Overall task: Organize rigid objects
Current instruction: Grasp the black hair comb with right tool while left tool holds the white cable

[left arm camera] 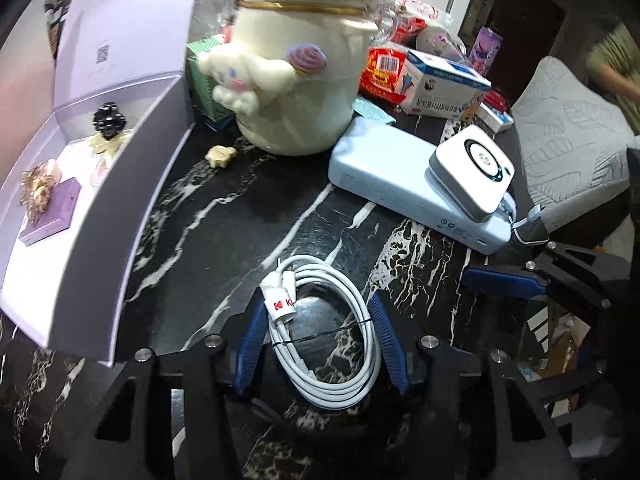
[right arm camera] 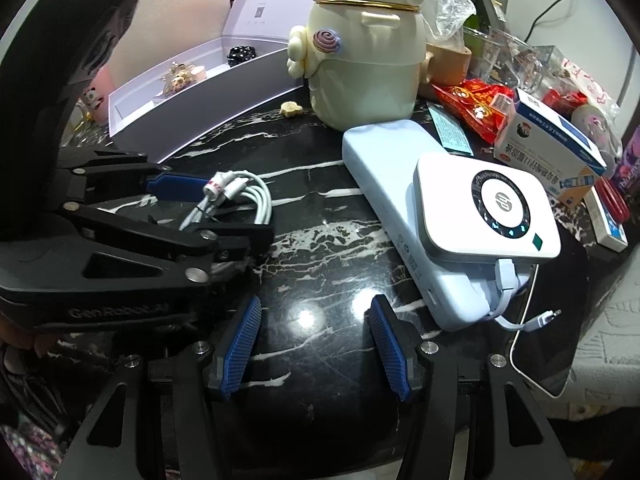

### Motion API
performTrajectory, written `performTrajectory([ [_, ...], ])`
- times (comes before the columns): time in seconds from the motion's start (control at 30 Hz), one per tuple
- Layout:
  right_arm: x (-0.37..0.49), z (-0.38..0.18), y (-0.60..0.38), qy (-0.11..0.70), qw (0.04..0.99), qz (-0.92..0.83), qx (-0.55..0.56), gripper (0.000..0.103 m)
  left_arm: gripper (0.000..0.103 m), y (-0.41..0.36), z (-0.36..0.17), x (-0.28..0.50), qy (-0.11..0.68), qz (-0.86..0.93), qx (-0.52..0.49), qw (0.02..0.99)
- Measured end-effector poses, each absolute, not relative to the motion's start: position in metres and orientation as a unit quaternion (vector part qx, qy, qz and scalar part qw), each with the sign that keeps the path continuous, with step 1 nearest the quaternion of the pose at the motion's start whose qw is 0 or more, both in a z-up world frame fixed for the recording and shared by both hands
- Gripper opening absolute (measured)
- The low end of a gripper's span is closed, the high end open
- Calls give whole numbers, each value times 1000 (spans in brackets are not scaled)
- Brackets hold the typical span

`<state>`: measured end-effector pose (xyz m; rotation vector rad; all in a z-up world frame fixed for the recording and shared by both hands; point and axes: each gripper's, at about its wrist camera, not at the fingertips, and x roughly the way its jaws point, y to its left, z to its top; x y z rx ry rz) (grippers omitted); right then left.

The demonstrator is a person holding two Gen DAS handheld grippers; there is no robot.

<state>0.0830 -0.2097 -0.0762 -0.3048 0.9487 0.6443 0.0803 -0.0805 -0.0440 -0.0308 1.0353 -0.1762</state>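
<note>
Black marble with white veins makes up the table (left arm camera: pixel 224 216), and on it lies a coiled white cable (left arm camera: pixel 324 336) tied with a thin black band. In the left wrist view the left gripper (left arm camera: pixel 318 320) has its blue-padded fingers (left arm camera: pixel 250 344) on either side of the coil, the pads right against the loops, clamped on the cable. From the right wrist view, the same coil sits at about nine o'clock, held between those fingers.

The right gripper (right arm camera: pixel 316 344) hovers over bare table, its fingers apart with nothing between them.

At about two o'clock from the cable, in the left view, a pale blue power bank (left arm camera: pixel 400 184) lies flat, with a white square device (left arm camera: pixel 472 172) resting on its near end. At twelve o'clock stands a cream cartoon-character bottle (left arm camera: pixel 304 80), a small cream charm (left arm camera: pixel 220 156) just beside its base. At ten o'clock an open lilac box (left arm camera: pixel 120 184) holds a purple case (left arm camera: pixel 52 216) and some hair ornaments. Red packets and a blue-and-white carton (left arm camera: pixel 440 84) crowd the far right.
</note>
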Motion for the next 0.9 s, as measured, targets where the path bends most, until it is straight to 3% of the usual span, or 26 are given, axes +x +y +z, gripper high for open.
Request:
performTrajectory([
  [0.37, 68, -58, -196, 422, 833, 328, -140, 57, 51, -39, -8, 41, 460, -47, -39, 886],
  [0.9, 40, -70, -148, 431, 802, 381, -159, 57, 51, 0, -22, -8, 486, -25, -72, 871],
])
